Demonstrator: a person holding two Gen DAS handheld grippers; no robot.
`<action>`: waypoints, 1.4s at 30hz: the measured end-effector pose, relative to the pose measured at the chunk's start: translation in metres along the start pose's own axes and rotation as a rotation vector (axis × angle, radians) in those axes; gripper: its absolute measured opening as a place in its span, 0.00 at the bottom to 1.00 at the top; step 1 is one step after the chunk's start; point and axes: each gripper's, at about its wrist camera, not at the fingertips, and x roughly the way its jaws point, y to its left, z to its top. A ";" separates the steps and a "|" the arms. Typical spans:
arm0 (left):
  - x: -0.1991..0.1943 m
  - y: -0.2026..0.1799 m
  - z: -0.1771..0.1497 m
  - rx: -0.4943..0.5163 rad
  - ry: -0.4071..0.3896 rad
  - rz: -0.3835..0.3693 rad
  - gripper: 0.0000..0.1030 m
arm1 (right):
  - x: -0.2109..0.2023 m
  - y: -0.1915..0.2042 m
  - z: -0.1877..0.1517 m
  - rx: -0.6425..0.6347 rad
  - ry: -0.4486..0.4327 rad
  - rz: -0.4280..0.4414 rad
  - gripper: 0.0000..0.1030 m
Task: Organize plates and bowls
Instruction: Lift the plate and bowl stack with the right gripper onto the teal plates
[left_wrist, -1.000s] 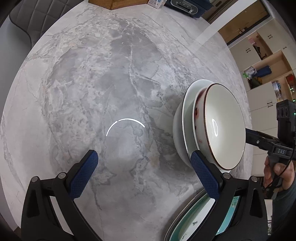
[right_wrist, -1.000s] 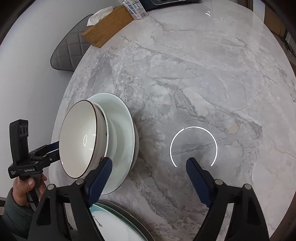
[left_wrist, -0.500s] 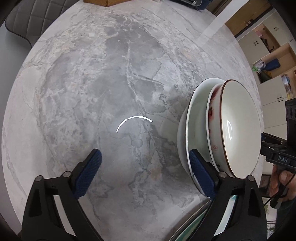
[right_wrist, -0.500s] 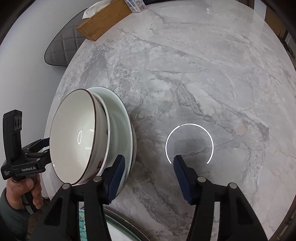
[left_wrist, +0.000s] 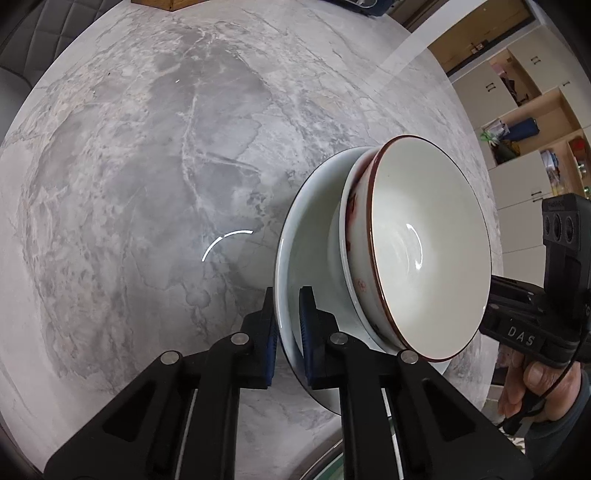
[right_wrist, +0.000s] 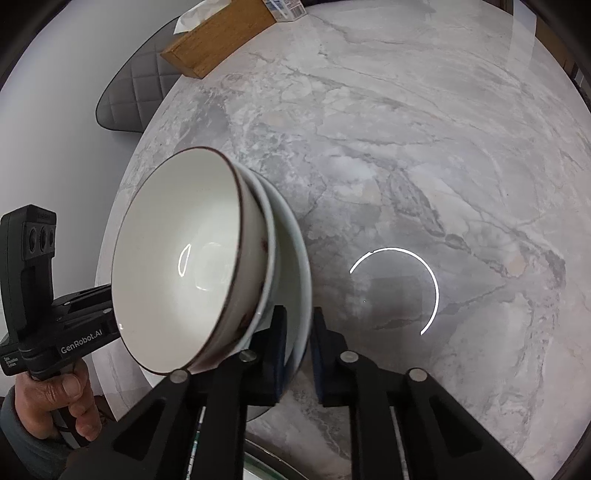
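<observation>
A stack of nested dishes stands on the marble table (left_wrist: 147, 184): a wide pale-green bowl (left_wrist: 310, 236) at the bottom, a white bowl inside it, and a white bowl with a dark red rim (left_wrist: 424, 251) on top. My left gripper (left_wrist: 287, 325) is shut on the near rim of the pale-green bowl. In the right wrist view my right gripper (right_wrist: 298, 339) is shut on the opposite rim of the same pale-green bowl (right_wrist: 295, 266), with the red-rimmed bowl (right_wrist: 177, 258) on top.
A green-rimmed plate edge (left_wrist: 332, 461) shows below the stack; it also shows in the right wrist view (right_wrist: 266, 465). A wooden tissue box (right_wrist: 218, 37) and a small carton (right_wrist: 284, 7) lie at the table's far side. A grey chair (right_wrist: 133, 92) stands beside the table. Shelves (left_wrist: 524, 122) stand beyond it.
Both grippers were open beside the stack. Each has moved in and closed on a rim of the pale-green bottom bowl.
</observation>
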 end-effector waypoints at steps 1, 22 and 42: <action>0.000 0.000 0.001 -0.004 -0.001 -0.003 0.09 | 0.000 0.003 0.000 -0.010 -0.003 -0.013 0.13; -0.064 -0.036 -0.047 0.076 -0.055 0.022 0.10 | -0.058 0.023 -0.023 0.049 -0.095 -0.005 0.12; -0.102 -0.085 -0.161 0.240 0.019 -0.046 0.10 | -0.114 0.033 -0.165 0.240 -0.150 -0.045 0.12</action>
